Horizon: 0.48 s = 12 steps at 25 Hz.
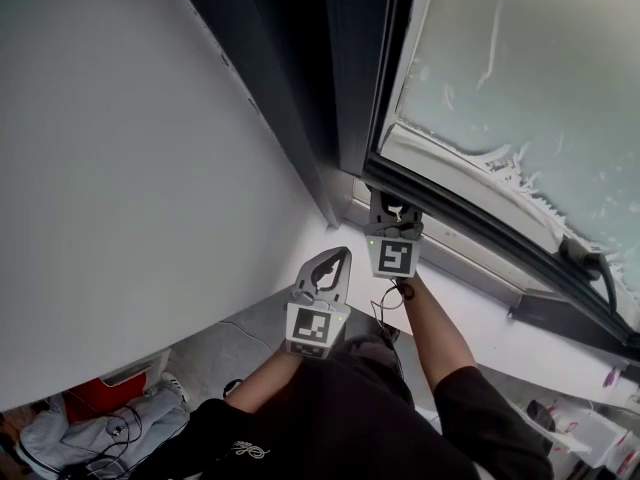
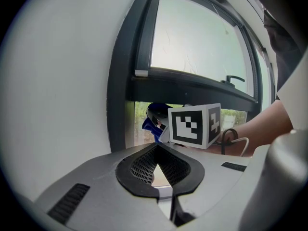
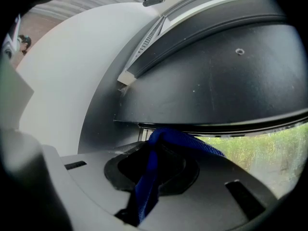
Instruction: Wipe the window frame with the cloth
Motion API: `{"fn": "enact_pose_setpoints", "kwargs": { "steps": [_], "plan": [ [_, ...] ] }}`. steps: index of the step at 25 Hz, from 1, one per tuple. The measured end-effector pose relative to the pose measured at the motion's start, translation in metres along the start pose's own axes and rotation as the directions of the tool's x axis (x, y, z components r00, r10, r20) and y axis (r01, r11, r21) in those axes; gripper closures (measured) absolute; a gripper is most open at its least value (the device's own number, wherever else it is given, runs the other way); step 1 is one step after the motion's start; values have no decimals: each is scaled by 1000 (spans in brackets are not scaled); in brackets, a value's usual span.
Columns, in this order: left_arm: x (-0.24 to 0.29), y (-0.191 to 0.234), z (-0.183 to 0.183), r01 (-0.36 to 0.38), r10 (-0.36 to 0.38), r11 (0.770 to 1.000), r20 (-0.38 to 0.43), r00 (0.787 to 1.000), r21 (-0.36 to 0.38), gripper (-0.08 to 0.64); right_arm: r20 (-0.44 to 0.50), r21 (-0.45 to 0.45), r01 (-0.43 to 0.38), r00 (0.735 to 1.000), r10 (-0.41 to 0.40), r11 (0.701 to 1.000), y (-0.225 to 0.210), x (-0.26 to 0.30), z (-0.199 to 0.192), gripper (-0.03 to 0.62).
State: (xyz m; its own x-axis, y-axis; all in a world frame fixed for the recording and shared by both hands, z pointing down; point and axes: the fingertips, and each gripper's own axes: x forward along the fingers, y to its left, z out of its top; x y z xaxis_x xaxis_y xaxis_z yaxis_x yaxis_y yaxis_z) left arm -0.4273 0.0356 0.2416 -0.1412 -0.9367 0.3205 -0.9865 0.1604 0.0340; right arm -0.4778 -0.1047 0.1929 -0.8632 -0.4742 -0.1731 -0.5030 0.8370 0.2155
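The dark window frame [image 1: 460,213] slants across the white wall [image 1: 130,168]. Against the frame's lower rail, the right gripper [image 1: 386,206] has its fingers clamped on a blue cloth [image 3: 153,167], bunched just under that rail. Below the frame, the left gripper [image 1: 338,258] keeps its fingers together, holding nothing.

White wall [image 1: 130,168] is filling the left of the head view and running down to a grey floor [image 1: 228,350]. Red container [image 1: 98,400] with a pale lid [image 1: 142,370] is standing on the floor at the wall's foot. Grey garment [image 1: 60,438] is lying bunched just beside it, with a thin black cable [image 1: 120,430] trailing over it. Window pane [image 1: 520,78] is showing white smears and streaks. Green vegetation [image 3: 274,146] is showing outdoors in the right gripper view. Pale clutter [image 1: 585,433] is lying at the head view's lower right, too blurred to name.
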Motion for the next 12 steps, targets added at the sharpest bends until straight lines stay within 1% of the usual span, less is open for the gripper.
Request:
{"fn": "enact_pose_setpoints", "kwargs": {
  "steps": [12],
  "plan": [
    [-2, 6, -2, -3, 3, 1000, -4, 1000, -11, 554, -17, -10, -46, 999, 46, 999, 15, 13, -3, 552]
  ]
}}
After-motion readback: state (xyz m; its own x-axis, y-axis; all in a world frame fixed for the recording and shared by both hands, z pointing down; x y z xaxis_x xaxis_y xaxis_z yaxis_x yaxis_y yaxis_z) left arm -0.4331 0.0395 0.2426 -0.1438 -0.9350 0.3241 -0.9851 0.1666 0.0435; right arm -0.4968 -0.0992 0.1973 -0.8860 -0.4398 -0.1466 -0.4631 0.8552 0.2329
